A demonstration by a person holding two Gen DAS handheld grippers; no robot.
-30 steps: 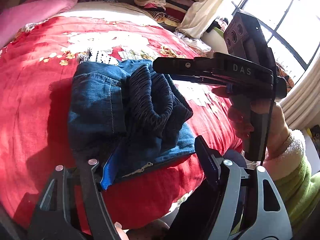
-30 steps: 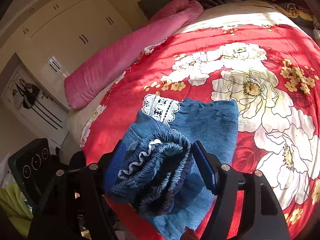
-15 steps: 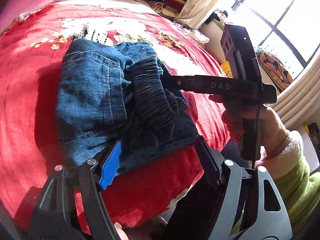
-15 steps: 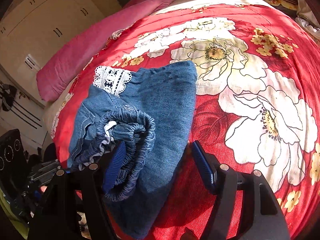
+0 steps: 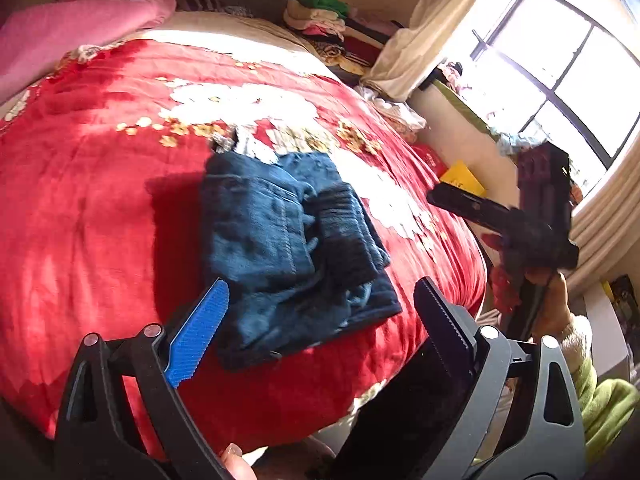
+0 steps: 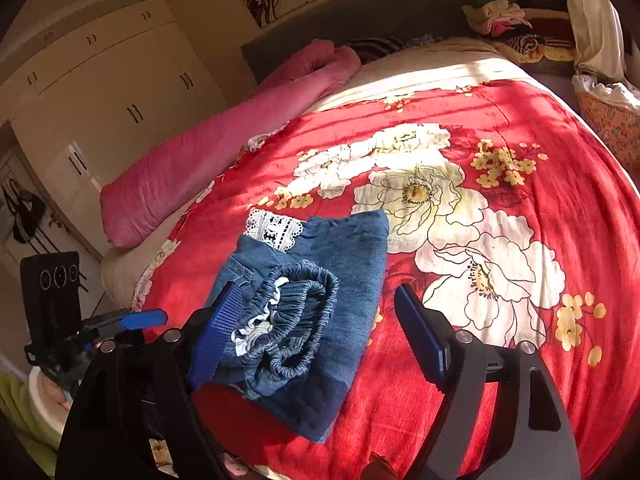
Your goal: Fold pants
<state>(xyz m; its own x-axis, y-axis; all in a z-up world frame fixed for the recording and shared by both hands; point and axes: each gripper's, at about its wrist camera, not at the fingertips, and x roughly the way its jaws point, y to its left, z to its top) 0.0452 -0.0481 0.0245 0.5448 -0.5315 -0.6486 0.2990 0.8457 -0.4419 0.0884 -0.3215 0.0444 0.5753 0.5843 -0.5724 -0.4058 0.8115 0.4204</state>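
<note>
Since both tools are held wide open with nothing between their fingers, the pants (image 6: 316, 312) are seen lying free on the red floral blanket (image 6: 560, 208), near the bed's front edge. The denim is folded into a compact bundle, its gathered elastic waistband (image 6: 296, 308) lying on top and a strip of white lace (image 6: 274, 230) showing at the far end. In the right wrist view the bundle is found just ahead of the right gripper (image 6: 316, 340), slightly toward its left finger; the long axis is judged to run away from the tool, up the bed. The left gripper (image 5: 320, 320) is held just off the bundle's near edge, the denim (image 5: 296, 256) lying forward between its spread fingers. Which tool is nearer cannot be told with confidence. The fold is judged largely complete, though the waistband bulges. No container is involved; a stack of folded clothes (image 6: 504, 16) is seen beyond the bed's far corner.
</note>
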